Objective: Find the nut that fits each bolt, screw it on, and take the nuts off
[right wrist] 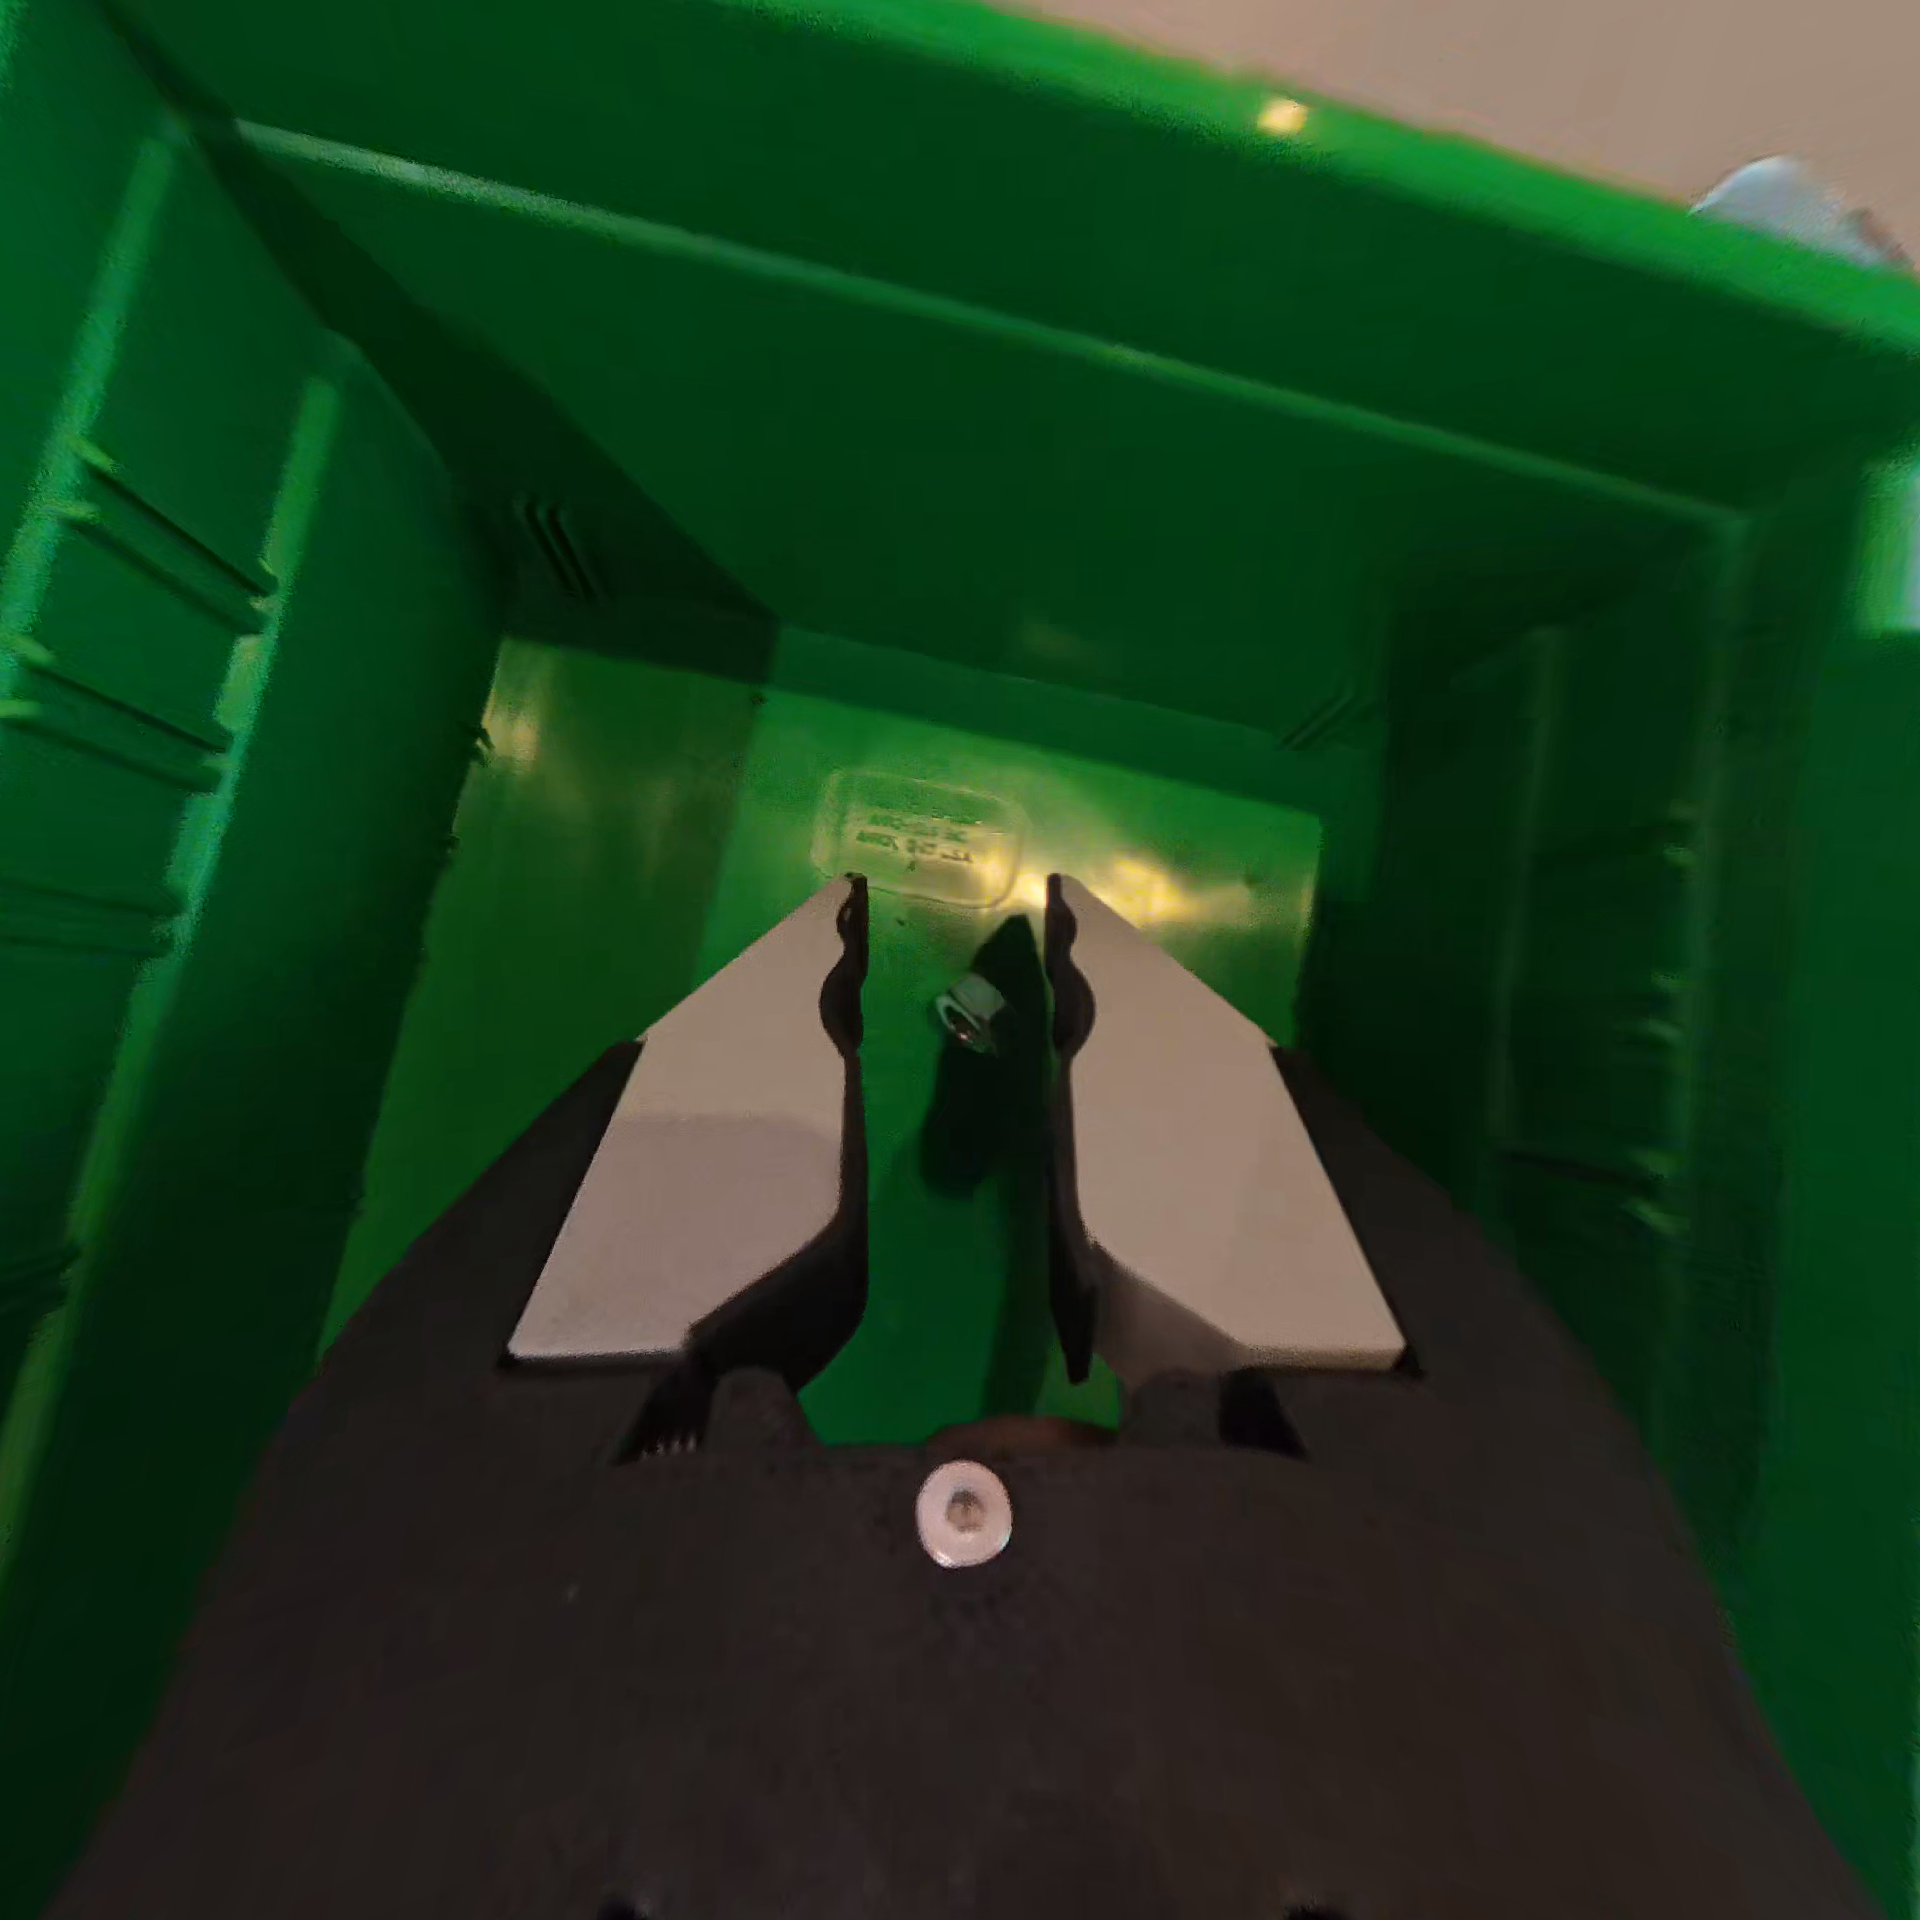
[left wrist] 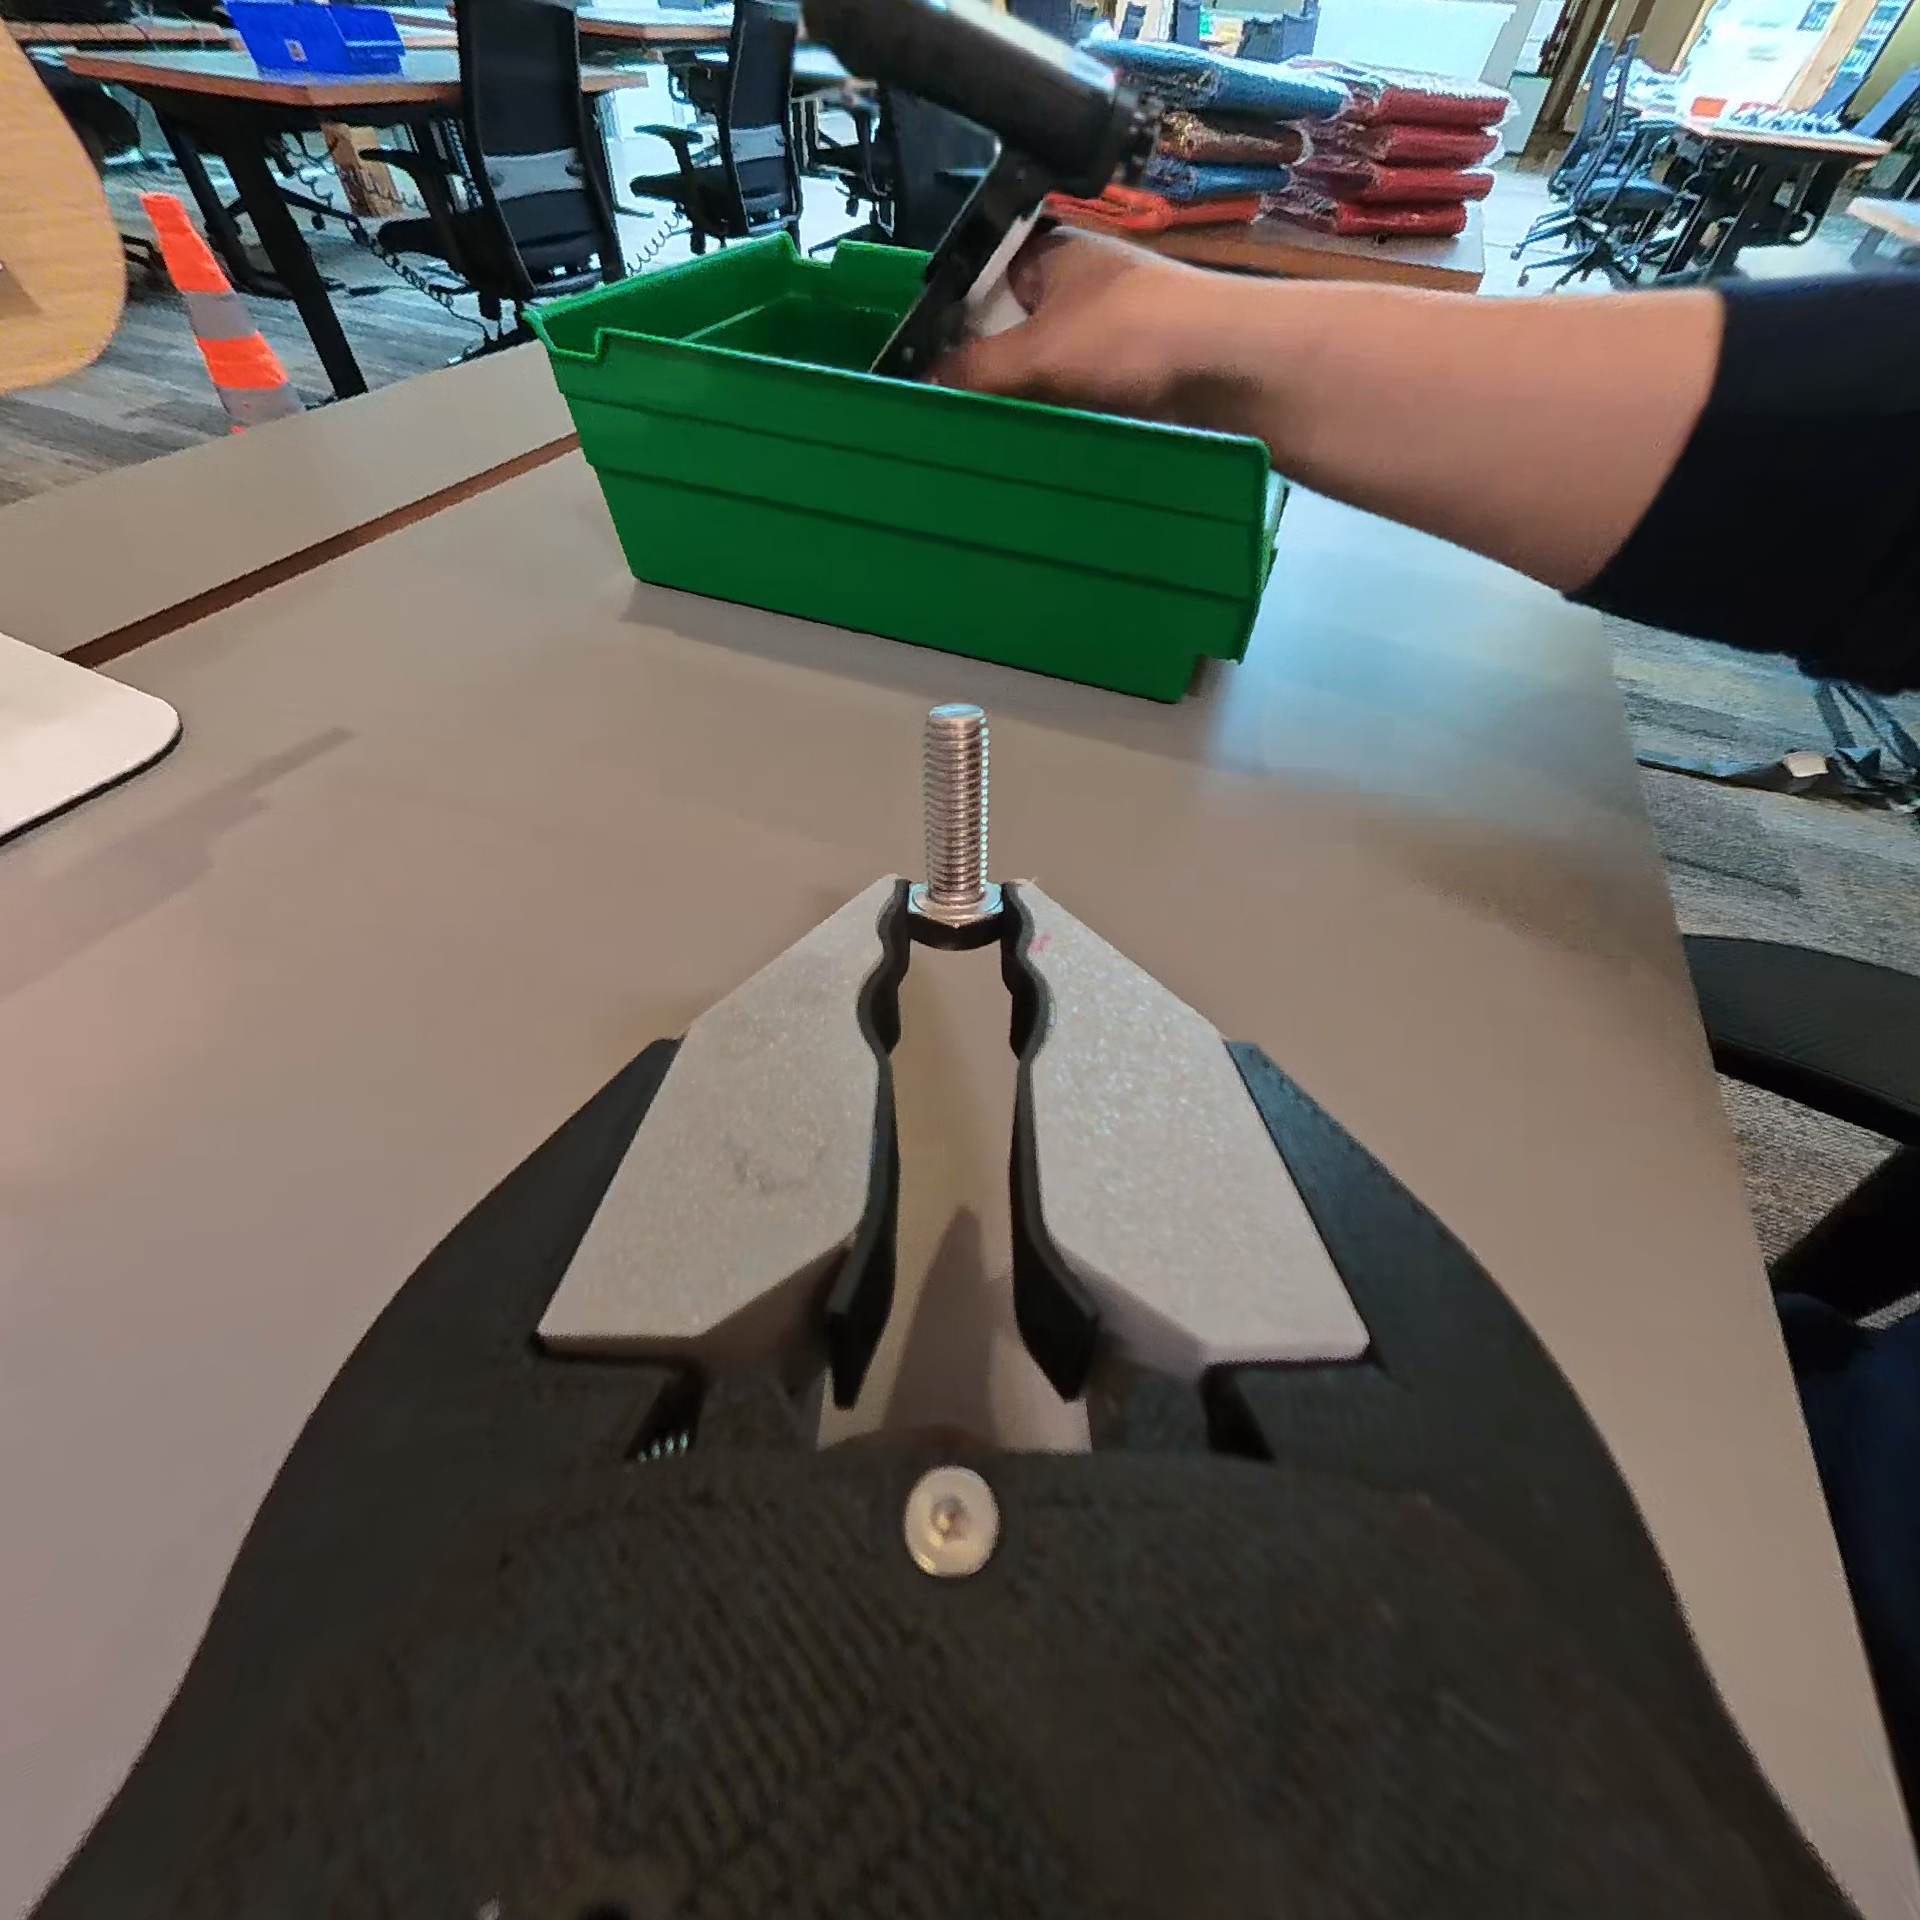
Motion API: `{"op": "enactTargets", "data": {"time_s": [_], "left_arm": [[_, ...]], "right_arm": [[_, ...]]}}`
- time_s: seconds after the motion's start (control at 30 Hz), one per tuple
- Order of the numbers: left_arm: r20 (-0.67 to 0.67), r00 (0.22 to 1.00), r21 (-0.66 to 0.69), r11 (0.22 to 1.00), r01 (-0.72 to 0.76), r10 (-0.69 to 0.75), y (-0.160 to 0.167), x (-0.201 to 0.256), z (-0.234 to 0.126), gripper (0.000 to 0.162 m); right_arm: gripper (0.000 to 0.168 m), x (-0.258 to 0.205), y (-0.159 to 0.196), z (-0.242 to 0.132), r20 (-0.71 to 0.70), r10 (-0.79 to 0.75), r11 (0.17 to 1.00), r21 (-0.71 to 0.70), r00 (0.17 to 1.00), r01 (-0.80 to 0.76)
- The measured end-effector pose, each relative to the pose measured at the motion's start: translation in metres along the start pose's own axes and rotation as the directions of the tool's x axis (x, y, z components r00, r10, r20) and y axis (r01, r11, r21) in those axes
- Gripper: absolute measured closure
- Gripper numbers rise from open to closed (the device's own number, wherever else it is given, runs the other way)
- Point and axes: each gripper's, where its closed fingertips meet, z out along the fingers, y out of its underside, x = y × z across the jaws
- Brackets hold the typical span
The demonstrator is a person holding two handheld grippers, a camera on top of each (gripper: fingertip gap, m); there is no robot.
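My left gripper [left wrist: 956, 914] is shut on the hex head of a silver bolt [left wrist: 957, 800], which stands upright with its bare thread pointing up above the grey table [left wrist: 416, 831]. A green bin [left wrist: 914, 520] sits beyond it. The right gripper [left wrist: 935, 312], held by a hand, reaches down into that bin. In the right wrist view my right gripper [right wrist: 951, 883] is open inside the green bin [right wrist: 1039, 468], just above its floor. A small silver nut [right wrist: 968, 1013] lies on the bin floor between the fingers, nearer the right one.
The person's forearm [left wrist: 1455, 416] crosses the right side above the table. A white flat object [left wrist: 62, 727] lies at the left table edge. An orange cone [left wrist: 213, 301], chairs and desks stand behind. The table's right edge runs close by.
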Motion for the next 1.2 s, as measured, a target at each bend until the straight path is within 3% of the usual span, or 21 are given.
{"op": "enactTargets", "data": {"time_s": [0.1, 0.17, 0.23, 0.33, 0.43, 0.63, 0.67, 0.83, 0.93, 1.0, 1.1, 1.2], "left_arm": [[-0.012, 1.0, 0.016, 1.0, 0.012, -0.012, -0.003, 0.002, -0.001, 0.147], [-0.011, 1.0, 0.017, 1.0, 0.013, -0.013, -0.004, 0.002, 0.0, 0.147], [-0.017, 1.0, 0.019, 1.0, 0.021, -0.021, -0.005, 0.004, 0.0, 0.147], [-0.037, 0.999, 0.032, 0.999, 0.034, -0.033, -0.008, 0.008, 0.001, 0.147], [-0.029, 0.999, 0.035, 0.999, 0.016, -0.015, -0.008, 0.01, 0.002, 0.147], [-0.017, 1.0, 0.025, 1.0, 0.0, 0.0, -0.004, 0.009, 0.001, 0.147], [-0.019, 1.0, 0.025, 1.0, -0.001, 0.002, -0.005, 0.01, 0.001, 0.147], [-0.039, 0.997, 0.056, 0.996, 0.065, -0.063, -0.01, 0.008, -0.003, 0.143], [-0.026, 0.994, 0.041, 0.993, 0.109, -0.108, -0.006, -0.001, -0.004, 0.13], [-0.027, 0.991, 0.014, 0.992, 0.128, -0.127, -0.002, -0.003, -0.004, 0.13], [-0.042, 0.992, 0.013, 0.992, 0.122, -0.122, -0.003, 0.0, -0.004, 0.13], [-0.058, 0.993, 0.0, 0.995, 0.102, -0.101, -0.003, 0.007, -0.002, 0.131]], "right_arm": [[0.135, -0.001, -0.023, -0.055, -0.036, 0.005, 0.986, 0.168, 0.999, 0.001], [0.138, -0.03, -0.04, -0.111, -0.003, -0.048, 0.943, 0.328, 0.999, 0.047], [0.146, -0.095, -0.046, -0.169, 0.146, -0.156, 0.878, 0.473, 0.977, 0.07], [0.144, -0.216, -0.02, -0.221, 0.39, -0.369, 0.83, 0.546, 0.844, 0.111], [0.141, -0.289, 0.005, -0.213, 0.456, -0.426, 0.831, 0.539, 0.782, 0.138], [0.146, -0.35, 0.019, -0.181, 0.627, -0.353, 0.895, 0.442, 0.695, 0.055], [0.161, -0.351, 0.016, -0.179, 0.615, -0.355, 0.888, 0.457, 0.704, 0.049], [0.162, -0.339, 0.008, -0.186, 0.553, -0.369, 0.85, 0.525, 0.747, 0.032], [0.162, -0.288, -0.005, -0.204, 0.409, -0.34, 0.8, 0.599, 0.847, 0.032], [0.162, -0.226, -0.012, -0.214, 0.21, -0.307, 0.78, 0.615, 0.928, 0.118], [0.162, -0.104, -0.007, -0.208, -0.168, -0.21, 0.839, 0.474, 0.963, 0.266], [0.162, -0.041, 0.032, -0.164, -0.156, -0.219, 0.956, 0.164, 0.963, 0.244]]}}
